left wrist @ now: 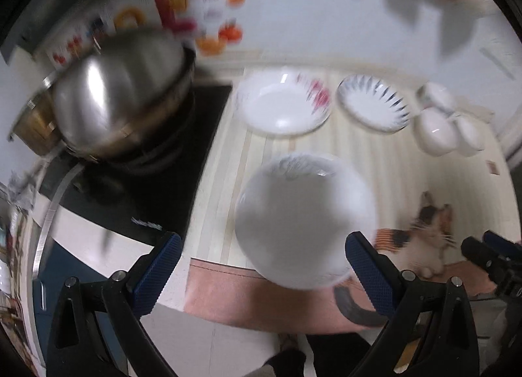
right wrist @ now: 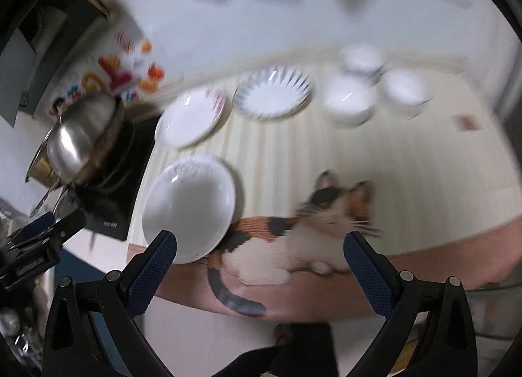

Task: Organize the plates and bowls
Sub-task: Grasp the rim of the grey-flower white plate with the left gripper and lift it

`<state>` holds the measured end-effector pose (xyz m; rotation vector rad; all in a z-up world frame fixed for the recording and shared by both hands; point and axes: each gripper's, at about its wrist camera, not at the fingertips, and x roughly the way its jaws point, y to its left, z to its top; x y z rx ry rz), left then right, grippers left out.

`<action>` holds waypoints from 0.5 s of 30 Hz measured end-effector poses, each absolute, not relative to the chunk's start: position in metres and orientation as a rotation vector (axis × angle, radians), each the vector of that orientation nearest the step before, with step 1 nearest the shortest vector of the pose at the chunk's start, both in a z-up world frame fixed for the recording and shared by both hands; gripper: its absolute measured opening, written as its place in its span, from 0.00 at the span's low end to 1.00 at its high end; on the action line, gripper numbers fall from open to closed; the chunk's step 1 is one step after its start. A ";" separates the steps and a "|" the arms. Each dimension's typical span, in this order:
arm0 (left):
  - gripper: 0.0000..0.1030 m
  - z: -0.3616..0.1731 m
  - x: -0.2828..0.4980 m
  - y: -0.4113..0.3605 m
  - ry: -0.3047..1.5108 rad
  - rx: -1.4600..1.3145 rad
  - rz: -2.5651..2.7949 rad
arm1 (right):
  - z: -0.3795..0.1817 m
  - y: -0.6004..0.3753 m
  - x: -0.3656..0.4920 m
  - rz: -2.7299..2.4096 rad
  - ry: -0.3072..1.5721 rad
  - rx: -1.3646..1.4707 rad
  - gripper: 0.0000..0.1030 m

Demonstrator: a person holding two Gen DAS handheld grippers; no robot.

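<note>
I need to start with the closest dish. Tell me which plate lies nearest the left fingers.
The plain white plate with faint grey rim marks, at the counter's front edge; the red-patterned and blue-striped plates sit farther back.

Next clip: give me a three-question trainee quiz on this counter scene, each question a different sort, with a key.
1. True or false: the left gripper is shut on the near white plate.
2. Which animal sits at the counter's near edge? A) dog B) calico cat C) rabbit
3. Fill in: the far plate with the blue-grey ray pattern lies between the pink-patterned plate and a cluster of white ____.

Key: 1 false, both grippers are open and empty; 2 B; 3 bowls.
</note>
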<state>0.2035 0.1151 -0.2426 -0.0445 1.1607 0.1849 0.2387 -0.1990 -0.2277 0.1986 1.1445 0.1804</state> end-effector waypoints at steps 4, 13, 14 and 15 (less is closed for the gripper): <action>0.94 -0.296 0.242 0.141 1.284 -0.109 0.205 | -0.302 -0.184 0.294 0.261 1.281 0.218 1.00; 0.51 -0.380 0.281 0.172 1.478 -0.203 0.188 | -0.404 -0.127 0.368 0.429 1.474 0.175 0.66; 0.42 -0.385 0.281 0.172 1.491 -0.213 0.170 | -0.413 -0.121 0.373 0.442 1.491 0.168 0.61; 0.39 -0.389 0.281 0.171 1.499 -0.226 0.156 | -0.416 -0.117 0.376 0.455 1.484 0.165 0.56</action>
